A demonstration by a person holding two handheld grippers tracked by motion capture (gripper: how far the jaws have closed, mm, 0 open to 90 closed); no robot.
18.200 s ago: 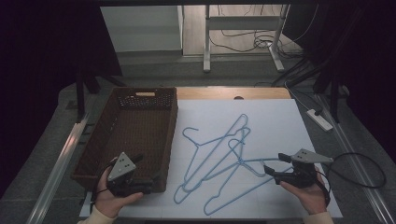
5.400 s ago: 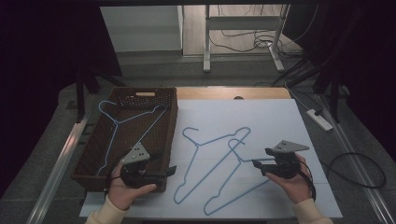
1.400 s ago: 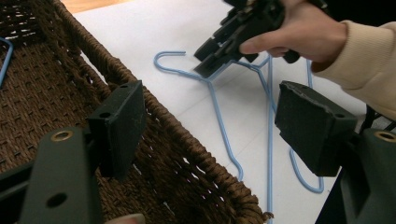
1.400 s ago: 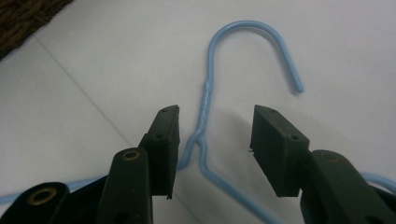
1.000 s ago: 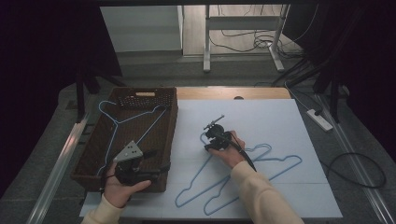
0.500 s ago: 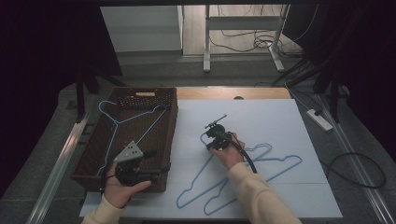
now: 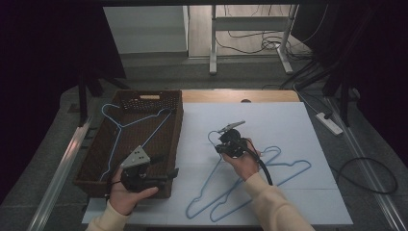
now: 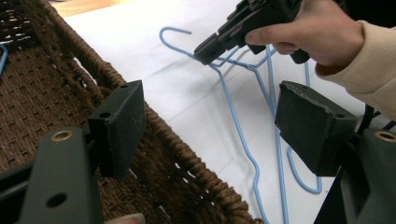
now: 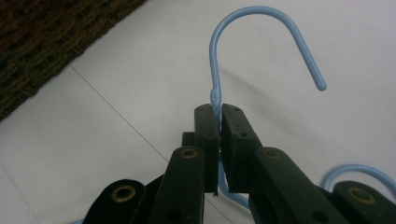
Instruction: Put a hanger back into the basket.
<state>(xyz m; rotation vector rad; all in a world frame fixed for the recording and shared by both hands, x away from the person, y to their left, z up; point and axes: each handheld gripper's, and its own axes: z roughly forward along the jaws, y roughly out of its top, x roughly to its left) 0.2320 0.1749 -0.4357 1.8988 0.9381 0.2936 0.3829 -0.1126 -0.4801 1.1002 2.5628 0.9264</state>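
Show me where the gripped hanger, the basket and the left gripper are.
gripped hanger [image 9: 261,14], right gripper view, top of its hook.
basket [image 7: 177,126], high view, right rim.
left gripper [image 8: 210,121], left gripper view, midway between its open jaws.

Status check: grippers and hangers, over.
Right gripper shut on blue wire hanger at its neck. Left gripper open beside brown wicker basket. Nothing blocking.

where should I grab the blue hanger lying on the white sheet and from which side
Grip the blue hanger at the neck just under its hook, coming from the shoulder side along the wire. The thin straight neck fits between flat jaws, as the right gripper shows, shut on it there.
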